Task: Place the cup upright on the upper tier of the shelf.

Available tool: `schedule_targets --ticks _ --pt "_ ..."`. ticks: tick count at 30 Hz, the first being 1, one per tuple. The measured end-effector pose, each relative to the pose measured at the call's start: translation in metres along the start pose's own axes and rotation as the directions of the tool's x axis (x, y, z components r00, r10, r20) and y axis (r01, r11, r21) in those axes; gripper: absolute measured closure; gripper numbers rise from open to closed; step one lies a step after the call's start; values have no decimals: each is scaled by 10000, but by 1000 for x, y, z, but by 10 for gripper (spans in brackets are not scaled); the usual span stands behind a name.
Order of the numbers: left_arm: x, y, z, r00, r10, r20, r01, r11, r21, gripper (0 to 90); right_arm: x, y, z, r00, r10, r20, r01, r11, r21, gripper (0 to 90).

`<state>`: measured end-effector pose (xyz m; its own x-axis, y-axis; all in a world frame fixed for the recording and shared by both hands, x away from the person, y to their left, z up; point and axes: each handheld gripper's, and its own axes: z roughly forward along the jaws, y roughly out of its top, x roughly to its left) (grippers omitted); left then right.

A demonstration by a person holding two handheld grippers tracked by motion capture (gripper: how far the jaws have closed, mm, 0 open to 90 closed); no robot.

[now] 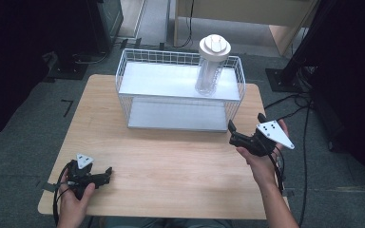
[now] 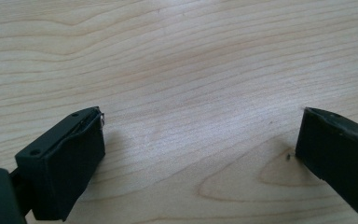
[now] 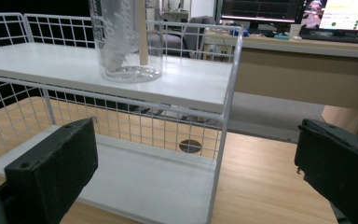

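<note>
Right tongs (image 1: 245,127) held in the air at the near right corner of the white wire two-tier rack (image 1: 180,90), jaws spread wide and empty, aimed toward the rack; through the right gripper view, the two black jaws framing the rack's corner post, with nothing between them. Left tongs (image 1: 105,172) low over the pale wooden tabletop (image 1: 171,161) near its front left corner, jaws also wide apart and empty, bare wood grain between them in the left gripper view. Farther out, on the upper white shelf toward its right end, a tall clear plastic bottle (image 1: 208,76) with a broad cream-white screw lid (image 1: 214,46), standing upright, well apart from both tongs; lower shelf bare. Likely step in hand: reaching the right tongs to that bottle. To do it well: lift above the wire rail along the top shelf before moving in, keep the jaws wide until they flank the clear body, then close around the body below the lid, square to it and not on the overhanging cap. Smooth clear wall probably slippery, so a firm, centred squeeze; tall and narrow, so prone to tipping if nudged by one jaw first. Left tongs best kept out of the way.
</note>
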<state>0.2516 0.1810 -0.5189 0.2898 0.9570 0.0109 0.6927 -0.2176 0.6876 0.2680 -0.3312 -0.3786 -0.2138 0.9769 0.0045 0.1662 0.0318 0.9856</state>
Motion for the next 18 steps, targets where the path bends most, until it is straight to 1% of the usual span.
schedule_targets --ticks 6,9,18 --pt "0 0 0 10000 6 4 -6 10000 18 16 -6 -10 -2 9999 76 130 -78 9998 175 0" --pt "0 0 0 10000 5 3 -5 10000 8 16 -9 -15 -2 9998 13 208 -19 9995 301 0" --pt "0 0 0 10000 6 4 -6 10000 9 15 -17 -32 -5 9992 163 355 -185 9979 624 0"
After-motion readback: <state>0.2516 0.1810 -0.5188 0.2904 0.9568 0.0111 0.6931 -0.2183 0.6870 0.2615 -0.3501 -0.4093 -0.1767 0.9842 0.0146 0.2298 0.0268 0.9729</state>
